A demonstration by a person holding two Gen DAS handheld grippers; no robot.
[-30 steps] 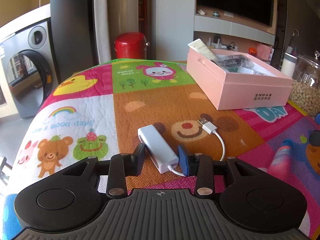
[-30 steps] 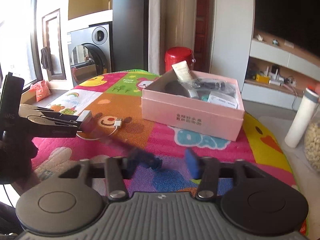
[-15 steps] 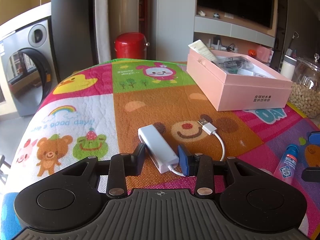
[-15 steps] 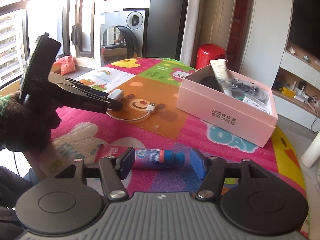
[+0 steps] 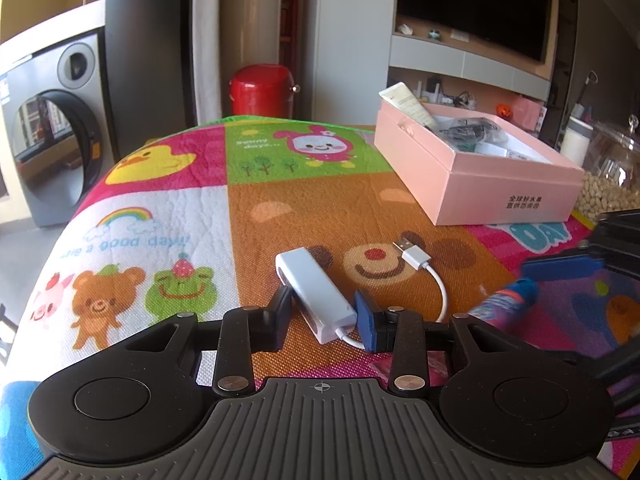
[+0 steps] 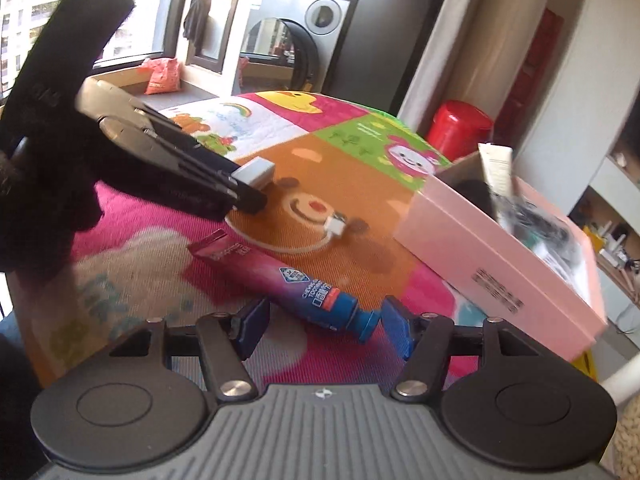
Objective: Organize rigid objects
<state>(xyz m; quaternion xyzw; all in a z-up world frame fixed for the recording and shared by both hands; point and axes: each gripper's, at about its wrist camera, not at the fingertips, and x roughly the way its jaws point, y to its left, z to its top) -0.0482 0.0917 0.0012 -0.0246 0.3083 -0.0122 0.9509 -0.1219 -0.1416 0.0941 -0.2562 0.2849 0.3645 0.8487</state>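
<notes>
White adapter [image 5: 316,295] lies left of the pink box [image 5: 472,176] on bare cloth [image 5: 160,208], between the closing jaws of the left gripper [image 5: 325,316], not yet pinched. Nearer the box, the right gripper [image 6: 320,326] opens around a toothpaste tube [image 6: 280,276], pads apart from it.

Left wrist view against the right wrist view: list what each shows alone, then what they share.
Only the left wrist view shows the television and the glass jar. Only the right wrist view shows the window and the toothpaste tube's printed label. Both show the pink box, the white adapter between the closing left gripper's jaws, its USB plug and the washing machine.
</notes>
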